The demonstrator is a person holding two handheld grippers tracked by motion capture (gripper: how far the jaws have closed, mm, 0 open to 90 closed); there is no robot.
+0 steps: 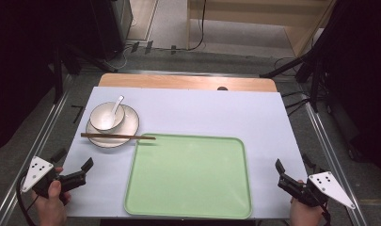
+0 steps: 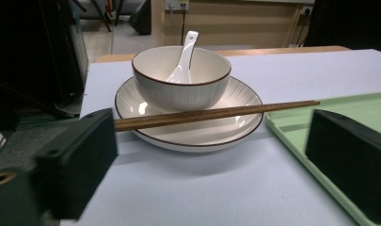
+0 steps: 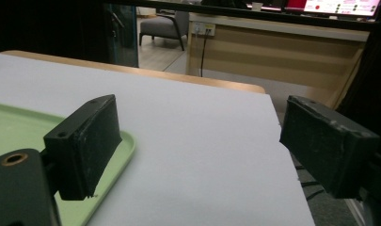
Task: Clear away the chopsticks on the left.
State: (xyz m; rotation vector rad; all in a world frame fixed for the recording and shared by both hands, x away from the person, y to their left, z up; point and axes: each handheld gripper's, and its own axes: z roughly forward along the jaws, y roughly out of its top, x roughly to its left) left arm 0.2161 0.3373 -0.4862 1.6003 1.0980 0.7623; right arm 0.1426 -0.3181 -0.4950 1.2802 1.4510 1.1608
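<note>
Looking down from the high view, a white-covered table carries a pale green tray toward the near edge, and off its far left corner stands a cream bowl on a ribbed plate, with a white spoon leaning inside the bowl; a pair of brown chopsticks lies across the plate's near rim, its tip reaching over the tray's corner. At the near left the left gripper is held in the person's left hand, jaws spread wide with nothing between them, well short of the plate. At the near right the right gripper sits in the right hand, just off the tray's right side, jaws likewise apart and empty. From the left gripper view, the two black jaws stand far apart at the bottom corners, framing the bowl, plate and chopsticks ahead (none of them touched); the chopsticks run level across the plate's front rim and end above the tray's edge at the right. From the right gripper view, the jaws are again wide and hold nothing, the left one hanging over the tray's corner, the bare table between them
</note>
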